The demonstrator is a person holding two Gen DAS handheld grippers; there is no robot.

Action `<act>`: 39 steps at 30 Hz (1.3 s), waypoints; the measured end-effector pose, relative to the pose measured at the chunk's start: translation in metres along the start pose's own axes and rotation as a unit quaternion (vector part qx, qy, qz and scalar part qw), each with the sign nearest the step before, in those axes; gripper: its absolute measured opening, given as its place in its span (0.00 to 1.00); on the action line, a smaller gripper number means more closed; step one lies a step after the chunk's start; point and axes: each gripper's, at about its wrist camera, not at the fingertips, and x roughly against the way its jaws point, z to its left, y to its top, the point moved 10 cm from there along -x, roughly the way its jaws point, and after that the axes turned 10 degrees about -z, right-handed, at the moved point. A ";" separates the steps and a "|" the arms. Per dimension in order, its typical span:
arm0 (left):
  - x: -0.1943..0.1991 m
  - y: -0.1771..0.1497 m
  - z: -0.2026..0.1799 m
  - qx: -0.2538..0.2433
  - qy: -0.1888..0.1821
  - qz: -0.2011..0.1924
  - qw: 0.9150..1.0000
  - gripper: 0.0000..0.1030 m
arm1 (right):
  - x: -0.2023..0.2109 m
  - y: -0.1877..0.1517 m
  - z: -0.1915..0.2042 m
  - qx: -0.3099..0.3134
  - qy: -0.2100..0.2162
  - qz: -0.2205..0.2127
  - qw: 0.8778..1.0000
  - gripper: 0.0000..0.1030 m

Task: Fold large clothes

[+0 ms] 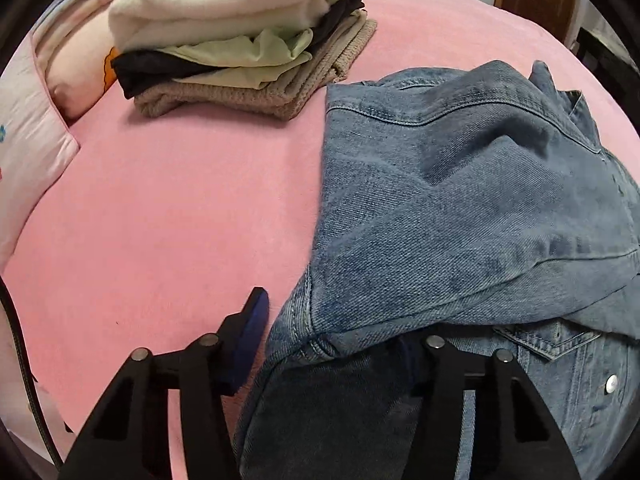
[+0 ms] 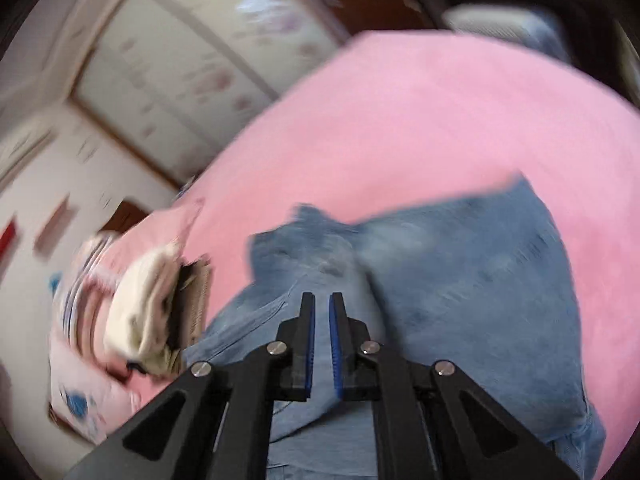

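The denim jacket (image 1: 460, 200) lies crumpled on the pink bed (image 1: 160, 200), its near edge draped between the left tongs (image 1: 336, 320) — one finger bare beside it, the other hidden under cloth, so its grip cannot be told. The right tongs (image 2: 322, 300) are clenched on nothing above the jacket — folded clothes (image 1: 240, 40) sit beyond.

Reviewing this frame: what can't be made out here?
- Left wrist view: one finger of the left gripper is hidden under the denim jacket, so its grip can't be judged.
- Right wrist view: motion blur smears the stack of folded clothes.
- Right gripper: nearly shut; whether it pinches denim is unclear.
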 end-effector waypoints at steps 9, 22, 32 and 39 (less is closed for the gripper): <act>0.001 -0.001 -0.001 -0.003 0.006 0.001 1.000 0.50 | -0.031 -0.060 -0.023 0.011 -0.025 0.104 0.994 0.12; -0.004 -0.002 -0.002 -0.005 0.013 0.003 1.000 0.50 | -0.063 -0.064 -0.015 0.050 -0.031 0.108 0.992 0.18; -0.001 -0.001 -0.001 -0.001 -0.001 0.001 1.000 0.52 | 0.030 -0.029 0.011 0.116 -0.006 0.014 0.993 0.03; 0.002 -0.011 0.001 -0.006 -0.007 0.006 1.000 0.52 | 0.014 -0.073 -0.025 0.190 -0.104 0.051 0.975 0.03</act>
